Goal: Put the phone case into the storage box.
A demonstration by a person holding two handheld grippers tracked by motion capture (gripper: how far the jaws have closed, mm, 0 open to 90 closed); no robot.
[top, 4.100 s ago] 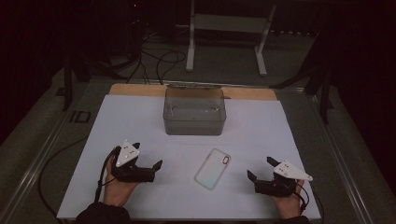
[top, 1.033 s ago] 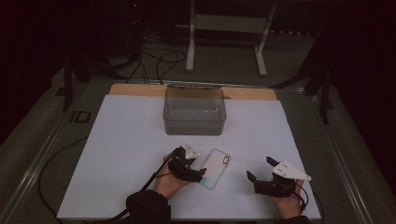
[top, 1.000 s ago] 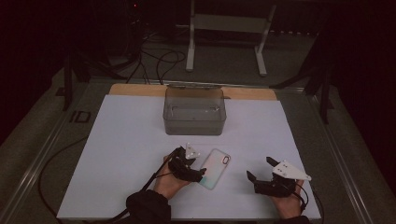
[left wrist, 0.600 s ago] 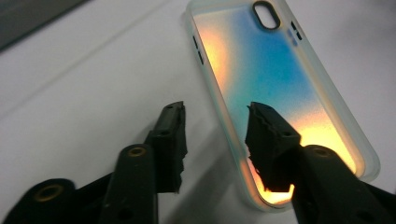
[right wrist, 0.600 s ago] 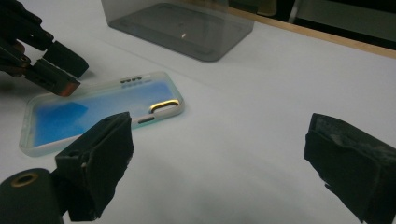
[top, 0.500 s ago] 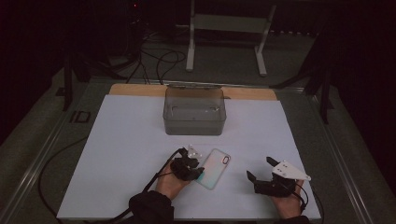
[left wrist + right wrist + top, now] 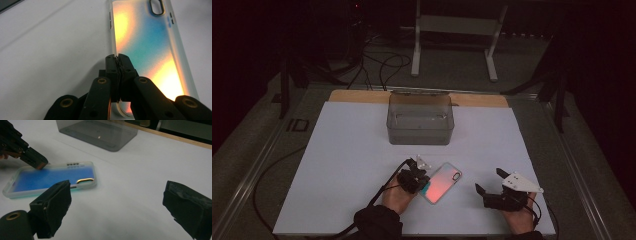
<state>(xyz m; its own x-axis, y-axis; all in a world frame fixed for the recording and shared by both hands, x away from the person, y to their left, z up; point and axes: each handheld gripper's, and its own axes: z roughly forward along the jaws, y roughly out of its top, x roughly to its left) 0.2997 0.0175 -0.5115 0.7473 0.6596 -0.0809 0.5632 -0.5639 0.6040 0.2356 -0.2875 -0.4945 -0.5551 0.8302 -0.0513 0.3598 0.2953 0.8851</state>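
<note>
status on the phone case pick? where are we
Reach done: the left gripper has its fingers shut on the long edge of the phone case. Case looks flat on the white table, not lifted. The right gripper sits open and apart. The clear bin looks empty.

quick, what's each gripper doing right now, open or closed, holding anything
Left gripper: shut on the side edge of the phone case.
Right gripper: open, holding nothing, above the white table.
</note>
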